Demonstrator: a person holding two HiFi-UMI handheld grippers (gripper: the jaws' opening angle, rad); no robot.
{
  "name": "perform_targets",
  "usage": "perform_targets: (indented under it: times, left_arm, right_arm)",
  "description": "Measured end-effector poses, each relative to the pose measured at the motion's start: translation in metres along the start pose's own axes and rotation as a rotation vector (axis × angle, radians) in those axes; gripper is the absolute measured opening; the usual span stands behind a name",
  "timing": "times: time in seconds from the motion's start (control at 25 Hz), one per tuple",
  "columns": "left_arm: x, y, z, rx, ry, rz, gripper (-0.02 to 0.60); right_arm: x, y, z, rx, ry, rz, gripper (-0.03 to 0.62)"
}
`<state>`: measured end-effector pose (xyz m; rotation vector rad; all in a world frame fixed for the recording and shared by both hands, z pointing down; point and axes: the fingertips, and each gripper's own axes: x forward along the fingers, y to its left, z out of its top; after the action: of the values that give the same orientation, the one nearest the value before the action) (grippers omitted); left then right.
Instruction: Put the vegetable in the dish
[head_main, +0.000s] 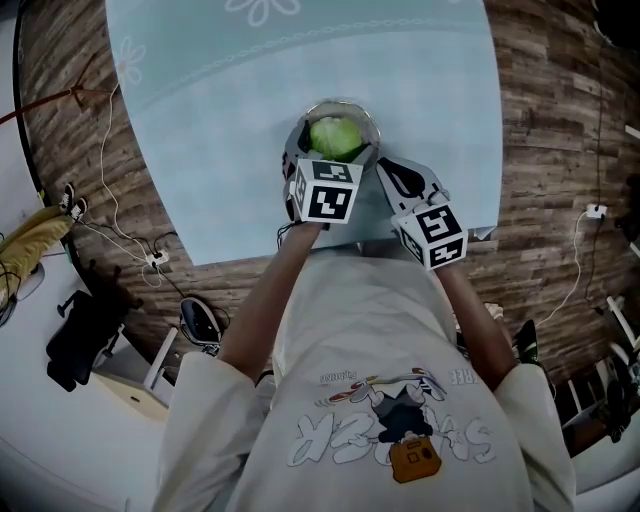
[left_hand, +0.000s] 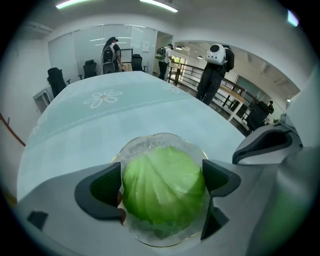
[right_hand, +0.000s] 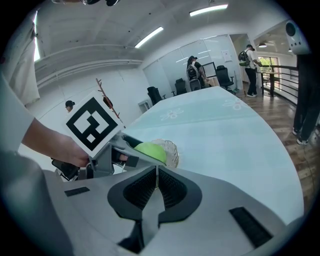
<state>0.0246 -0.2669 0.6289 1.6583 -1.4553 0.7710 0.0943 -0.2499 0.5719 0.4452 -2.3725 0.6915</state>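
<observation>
A round green cabbage (head_main: 335, 137) rests in a clear glass dish (head_main: 341, 104) near the front edge of the pale blue table (head_main: 200, 150). In the left gripper view the cabbage (left_hand: 162, 187) fills the space between the two dark pads, and the dish rim (left_hand: 150, 142) shows around it. My left gripper (head_main: 333, 152) is shut on the cabbage, one pad against each side. My right gripper (head_main: 386, 170) hovers just right of the dish with its ribbed pads (right_hand: 167, 186) pressed together on nothing. From there the cabbage (right_hand: 150, 150) and the dish (right_hand: 173, 151) lie ahead to the left.
The table's front edge (head_main: 300, 250) runs just under my hands. Cables and a power strip (head_main: 155, 260) lie on the wooden floor at the left. Office chairs (left_hand: 55, 80) and standing people (left_hand: 215, 70) are beyond the table's far end.
</observation>
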Motion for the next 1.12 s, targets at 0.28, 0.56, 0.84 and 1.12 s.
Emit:
perform_targets:
  times: [0.28, 0.56, 0.84, 1.12]
  left_arm:
    - [-0.020, -0.004, 0.005, -0.034, -0.056, -0.075, 0.520]
    - [-0.063, 0.001, 0.007, -0.045, -0.151, -0.083, 0.469]
    - [-0.111, -0.008, -0.017, -0.008, -0.199, -0.095, 0.332]
    - [-0.175, -0.010, -0.035, -0.003, -0.307, -0.081, 0.167]
  right_arm:
    - [0.003, 0.006, -0.001, 0.000, 0.006, -0.014, 0.032]
    - [-0.009, 0.017, 0.013, -0.048, -0.072, -0.016, 0.029]
    - [-0.020, 0.037, 0.015, 0.015, -0.127, -0.064, 0.029]
    - [-0.041, 0.082, 0.019, -0.005, -0.185, -0.095, 0.028]
